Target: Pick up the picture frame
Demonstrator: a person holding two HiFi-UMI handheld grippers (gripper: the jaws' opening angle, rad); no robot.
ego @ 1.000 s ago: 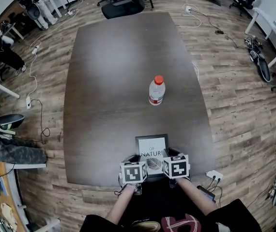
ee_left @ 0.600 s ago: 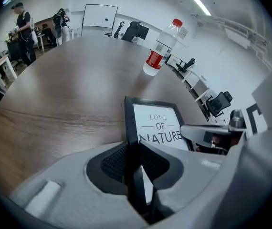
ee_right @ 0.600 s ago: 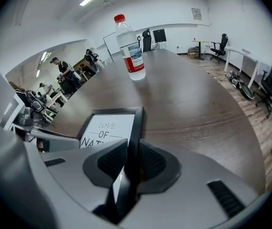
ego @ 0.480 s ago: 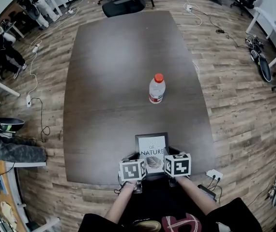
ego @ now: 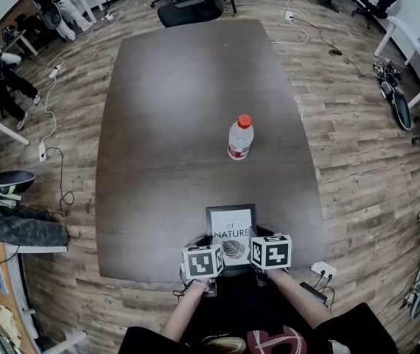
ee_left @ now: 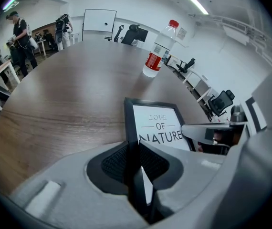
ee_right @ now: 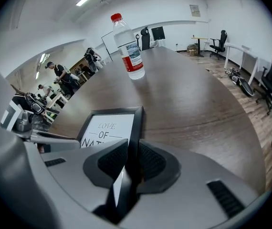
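A black rectangular picture frame [ego: 230, 227] with a white "LOVE OF NATURE" print sits at the near end of the dark brown wooden tabletop [ego: 173, 124], just in front of the person. The left gripper [ee_left: 133, 162] has its jaws clenched on the frame's left edge and the right gripper [ee_right: 131, 160] on its right edge; both pairs have just been closing. A clear plastic bottle with a red cap [ego: 239, 137] stands upright farther along, well apart from the frame.
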